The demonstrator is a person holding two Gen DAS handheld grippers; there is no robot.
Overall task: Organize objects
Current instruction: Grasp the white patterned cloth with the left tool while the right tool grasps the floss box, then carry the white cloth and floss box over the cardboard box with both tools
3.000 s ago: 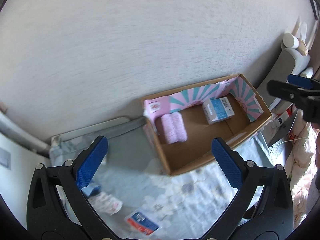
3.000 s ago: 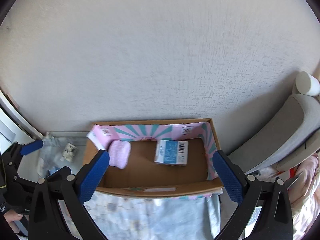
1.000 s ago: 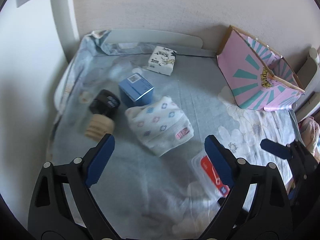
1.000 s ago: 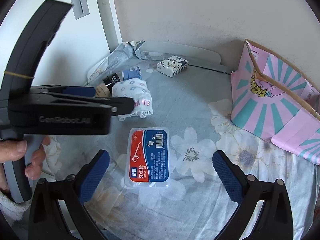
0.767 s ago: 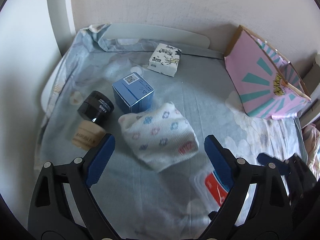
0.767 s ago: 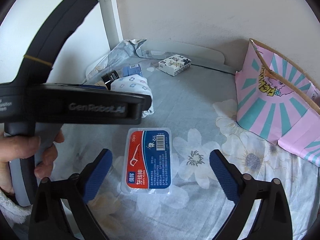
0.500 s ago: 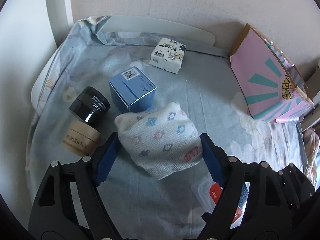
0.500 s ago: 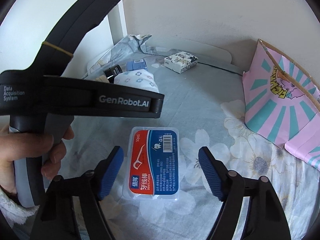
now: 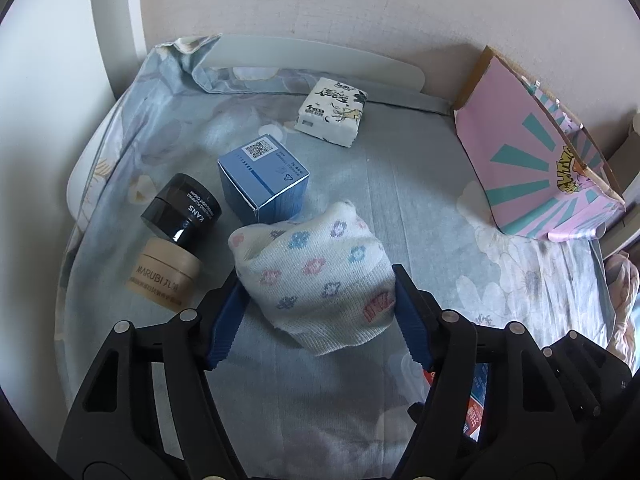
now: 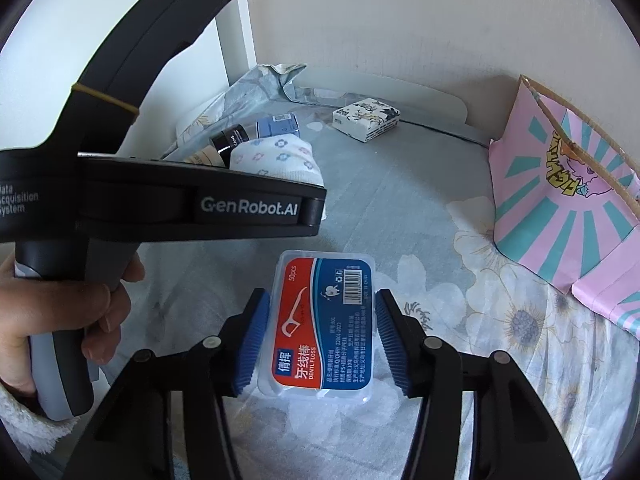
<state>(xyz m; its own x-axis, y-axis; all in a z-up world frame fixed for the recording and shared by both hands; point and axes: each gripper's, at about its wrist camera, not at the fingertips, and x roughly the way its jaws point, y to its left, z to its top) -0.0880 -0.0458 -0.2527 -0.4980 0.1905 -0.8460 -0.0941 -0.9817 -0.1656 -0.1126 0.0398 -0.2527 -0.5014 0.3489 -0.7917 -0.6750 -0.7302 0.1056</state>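
A: Both sets of tongs are closing in at once. The left gripper [image 9: 316, 312] is narrowing around the rolled floral socks [image 9: 316, 276]; its blue pads are now touching the knit on both sides, where a second back they were standing wide of it.

B: Clamped, then?

A: Pressing on it, by the look. The bundle is lying mid-bed, just beside the blue box [image 9: 264, 178] and the two cream jars [image 9: 176, 236] toward the left edge.

B: And the right gripper [image 10: 316, 340]?

A: Closing too. The dental floss case [image 10: 324, 328] is sitting between its pads near the front edge of the bed sheet [image 10: 420, 208], but I'm still seeing slivers of gap either side, so not gripping yet.

B: Meaning?

A: A double pick-up is getting under way, likely heading for the pink cardboard box [image 10: 568, 208] at the right edge. The tissue pack [image 9: 332, 112] at the back edge is staying untouched.
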